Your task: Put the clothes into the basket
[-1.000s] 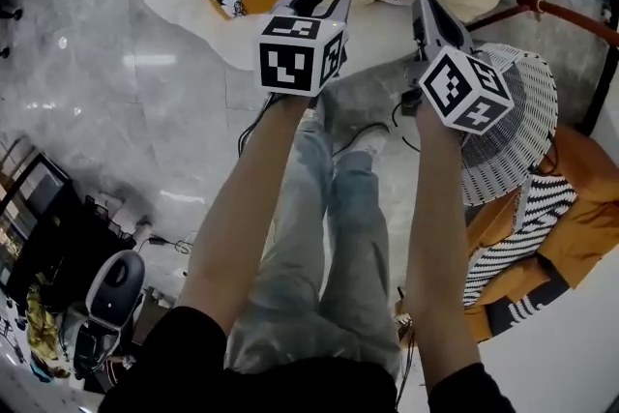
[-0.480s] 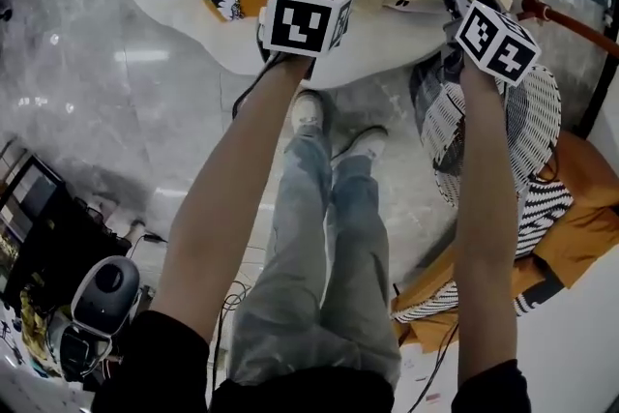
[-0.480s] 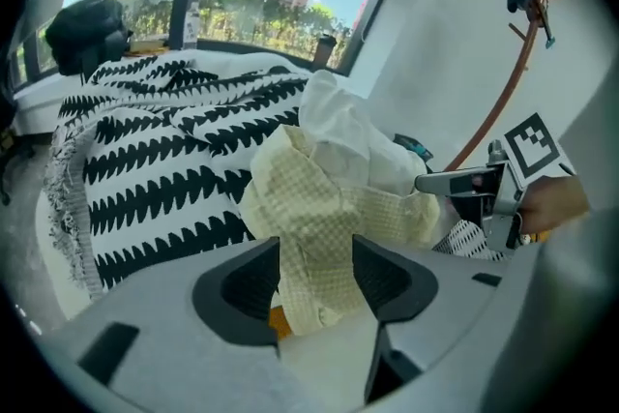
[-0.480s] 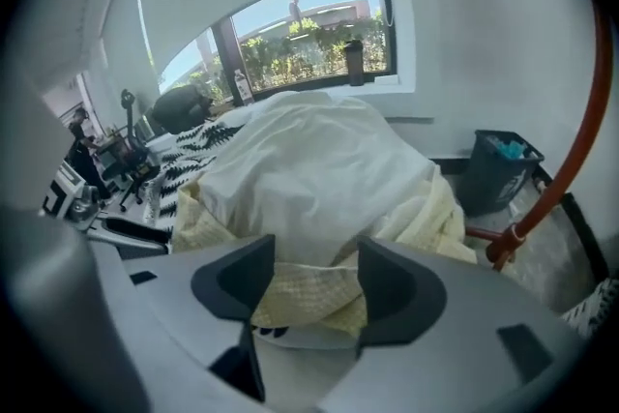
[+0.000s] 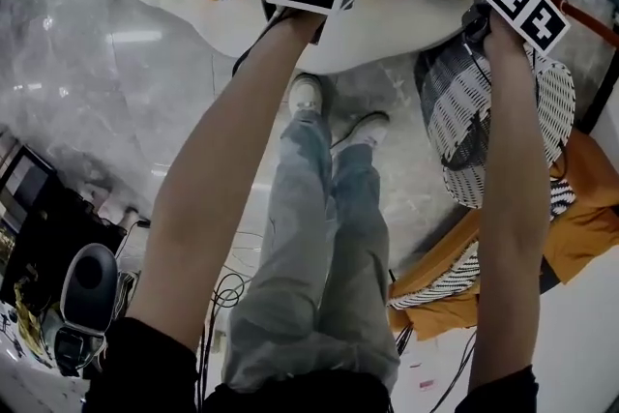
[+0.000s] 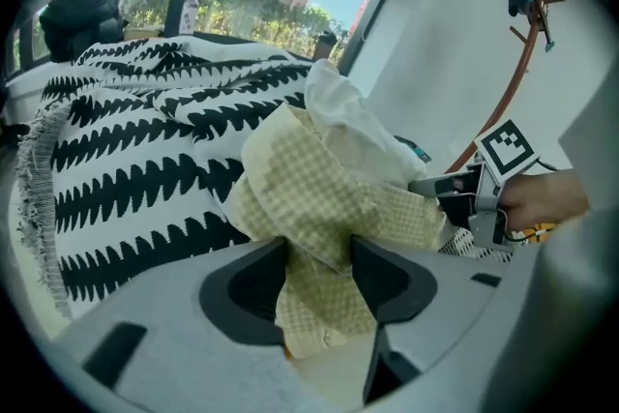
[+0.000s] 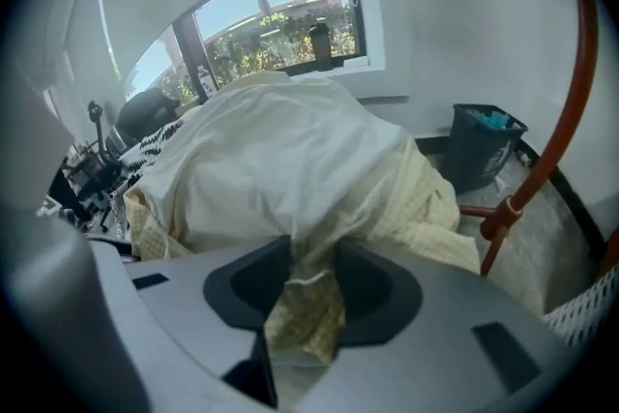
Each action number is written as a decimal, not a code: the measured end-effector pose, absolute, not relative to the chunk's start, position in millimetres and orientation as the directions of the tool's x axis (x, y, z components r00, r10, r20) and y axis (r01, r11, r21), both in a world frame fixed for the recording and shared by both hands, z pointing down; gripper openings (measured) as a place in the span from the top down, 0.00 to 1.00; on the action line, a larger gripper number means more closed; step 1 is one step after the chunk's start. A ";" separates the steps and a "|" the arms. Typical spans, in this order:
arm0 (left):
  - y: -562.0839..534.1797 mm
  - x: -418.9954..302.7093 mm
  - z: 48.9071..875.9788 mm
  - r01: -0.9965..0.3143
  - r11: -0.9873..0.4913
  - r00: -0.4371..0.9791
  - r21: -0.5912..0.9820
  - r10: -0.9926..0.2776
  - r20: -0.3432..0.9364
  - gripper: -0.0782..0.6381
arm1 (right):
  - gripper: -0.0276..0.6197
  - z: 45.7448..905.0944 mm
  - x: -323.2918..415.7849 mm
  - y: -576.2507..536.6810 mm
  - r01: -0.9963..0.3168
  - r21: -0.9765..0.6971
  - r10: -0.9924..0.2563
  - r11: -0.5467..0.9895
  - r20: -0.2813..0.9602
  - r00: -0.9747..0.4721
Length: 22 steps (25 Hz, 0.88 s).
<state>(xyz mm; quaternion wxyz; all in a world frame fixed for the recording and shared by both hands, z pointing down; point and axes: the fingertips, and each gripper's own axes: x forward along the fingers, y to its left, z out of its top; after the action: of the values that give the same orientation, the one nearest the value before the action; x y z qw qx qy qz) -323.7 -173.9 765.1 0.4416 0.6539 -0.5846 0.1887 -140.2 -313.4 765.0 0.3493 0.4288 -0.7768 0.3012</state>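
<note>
Left gripper [image 6: 319, 251], its jaws just opened wide, and right gripper [image 7: 311, 256], its jaws just narrowing, both straddle the yellow checked garment [image 6: 324, 171] heaped just beyond the basket [image 5: 546, 111]. Neither appears to pinch it yet. Both should bite deep into the folds before lifting, so nothing trails outside the basket.

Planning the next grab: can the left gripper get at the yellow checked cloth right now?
Probably yes: the left gripper, its jaws just opened wider, has the yellow checked cloth between them, and nothing blocks it.
</note>
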 end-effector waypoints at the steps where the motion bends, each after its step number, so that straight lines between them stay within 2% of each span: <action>1: -174.2 -324.6 764.0 -0.934 0.057 0.250 0.352 -0.600 0.760 0.61 | 0.81 761.7 -143.8 -312.8 -0.876 -0.175 -0.454 0.449 0.800 -0.392; 2: -173.3 -324.1 762.1 -0.939 0.037 0.254 0.343 -0.600 0.759 0.64 | 0.89 757.6 -147.6 -310.0 -0.870 -0.181 -0.446 0.459 0.799 -0.402; 5: -168.1 -311.0 751.1 -0.944 -0.011 0.269 0.329 -0.605 0.750 0.80 | 0.92 741.4 -153.4 -292.1 -0.837 -0.255 -0.410 0.484 0.779 -0.475; 6: -164.6 -303.9 746.1 -0.940 -0.016 0.280 0.341 -0.609 0.742 0.81 | 0.92 734.2 -152.0 -284.5 -0.830 -0.290 -0.406 0.476 0.765 -0.500; 9: -153.4 -289.4 728.5 -0.921 -0.005 0.306 0.390 -0.630 0.714 0.82 | 0.92 707.2 -154.8 -260.6 -0.797 -0.401 -0.412 0.451 0.698 -0.585; 12: -143.6 -286.1 708.3 -0.909 0.010 0.308 0.417 -0.658 0.687 0.82 | 0.92 674.1 -179.9 -231.5 -0.711 -0.495 -0.385 0.500 0.608 -0.695; 16: -131.0 -283.7 677.4 -0.895 0.029 0.301 0.445 -0.698 0.650 0.83 | 0.92 639.0 -211.0 -190.9 -0.605 -0.511 -0.305 0.611 0.554 -0.775; 22: -111.0 -278.7 611.5 -0.893 0.039 0.265 0.449 -0.760 0.594 0.83 | 0.92 570.6 -220.2 -152.6 -0.497 -0.563 -0.264 0.660 0.446 -0.855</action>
<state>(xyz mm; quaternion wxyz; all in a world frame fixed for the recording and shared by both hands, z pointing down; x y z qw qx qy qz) -278.7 -111.0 611.5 0.3987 0.6882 -0.6004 0.0835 -220.2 -152.6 570.6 0.1653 0.2123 -0.8959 0.3536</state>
